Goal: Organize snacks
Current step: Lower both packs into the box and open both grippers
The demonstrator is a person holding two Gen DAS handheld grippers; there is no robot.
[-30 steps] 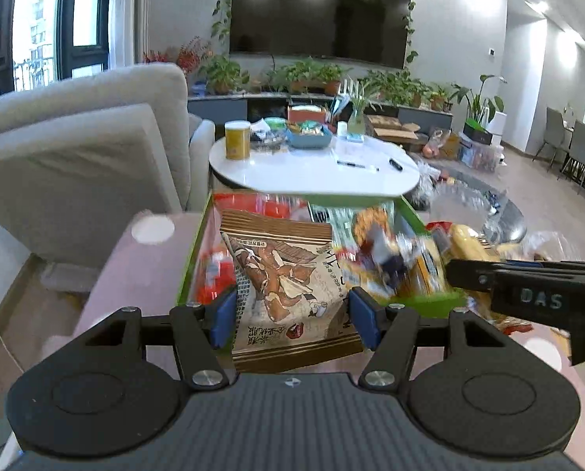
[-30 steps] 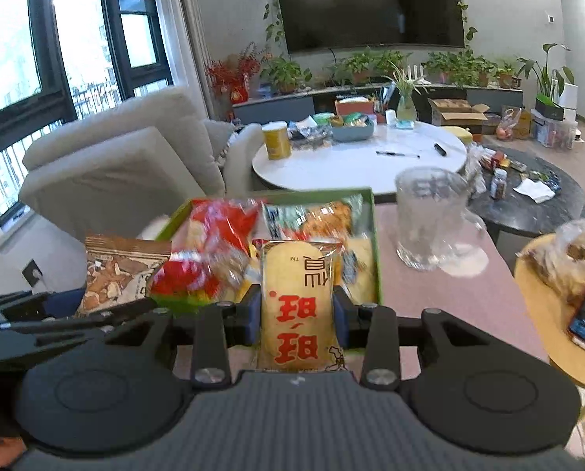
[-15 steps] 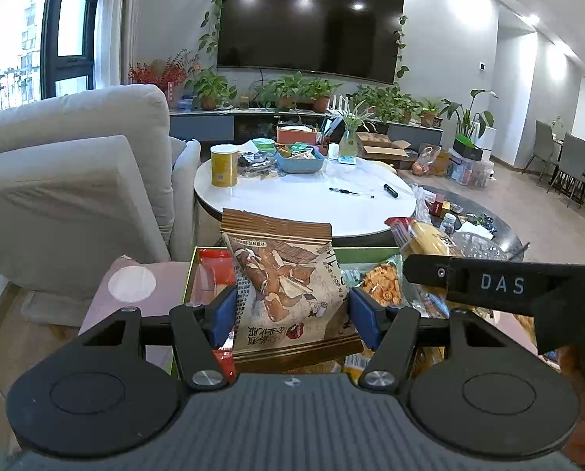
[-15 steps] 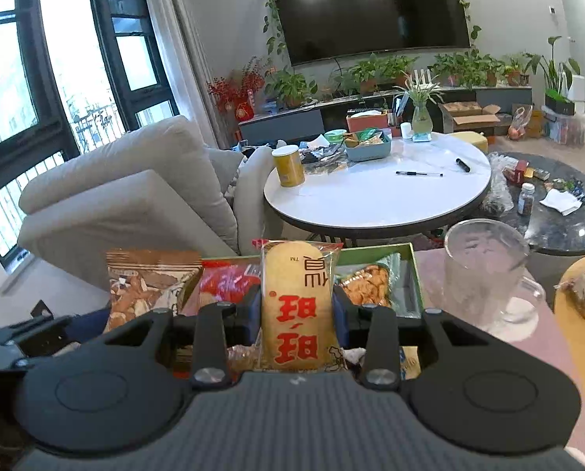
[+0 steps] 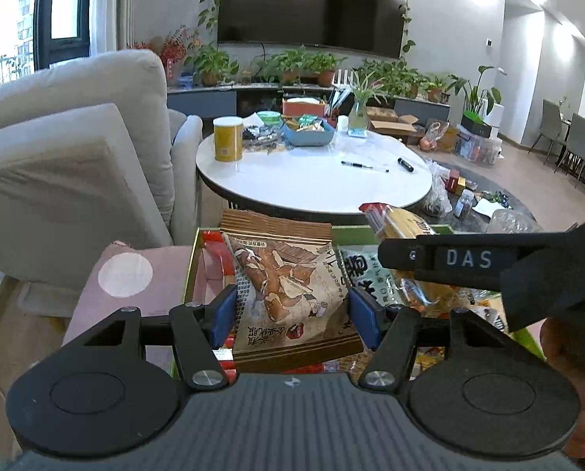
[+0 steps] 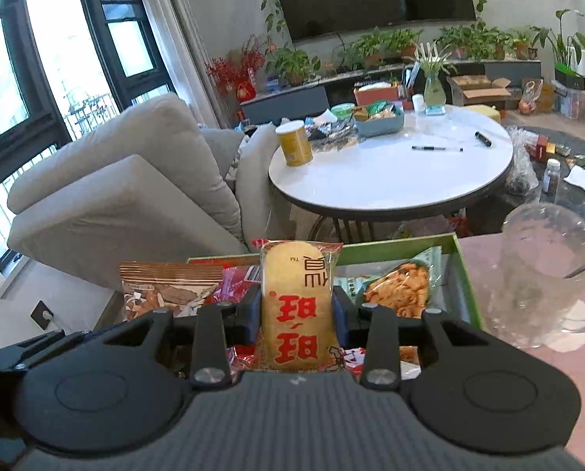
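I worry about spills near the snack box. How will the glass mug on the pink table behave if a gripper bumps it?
The glass mug looks thick-walled, so probably heavy enough to slide rather than tip on the pink table. It appears empty, so a spill seems unlikely. Being glass, it may break if knocked off.

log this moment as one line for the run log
left claw: shut on brown nut packet | right claw: shut on yellow rice cracker pack | both above green snack box
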